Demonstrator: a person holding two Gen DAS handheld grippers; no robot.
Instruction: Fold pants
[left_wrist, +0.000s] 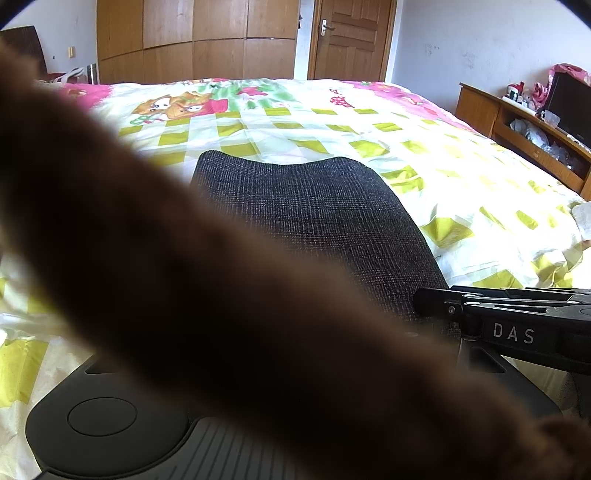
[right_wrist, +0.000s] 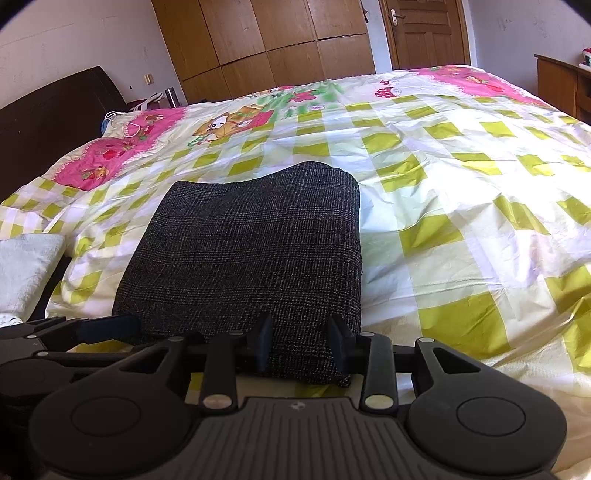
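Dark grey checked cloth is filling the middle of both views: the pants (right_wrist: 251, 254) are lying folded into a thick rectangle on the bed (right_wrist: 461, 177), stretching straight ahead of the right gripper (right_wrist: 301, 343). That gripper is sitting low at the near edge of the fold, and its two black fingers (right_wrist: 264, 341) are standing a modest gap apart with the near hem of the pants lying between them. The pads are looking close to the cloth, but whether they are actually pinching it I cannot tell. Beyond the far end of the fold, the yellow-green checked bedcover is running on to the wooden wardrobe (right_wrist: 280, 40) and a door (right_wrist: 424, 33). Off to the left of this gripper, a white towel (right_wrist: 26, 266) is resting at the bed's edge, and the other tool's black arm is poking in just beside the pants' near left corner.

Over on the left wrist view, a blurred brown furry sleeve (left_wrist: 184, 277) is sweeping diagonally across the lens and hiding nearly everything close in. The left gripper (left_wrist: 107, 417) is showing only part of its black body at the bottom, so its fingers are hidden and its opening is anyone's guess. Ahead of it the pants (left_wrist: 314, 218) are showing, with the right tool's arm marked DAS coming in from the right against the cloth. A wooden shelf (left_wrist: 517, 122) is standing far right.
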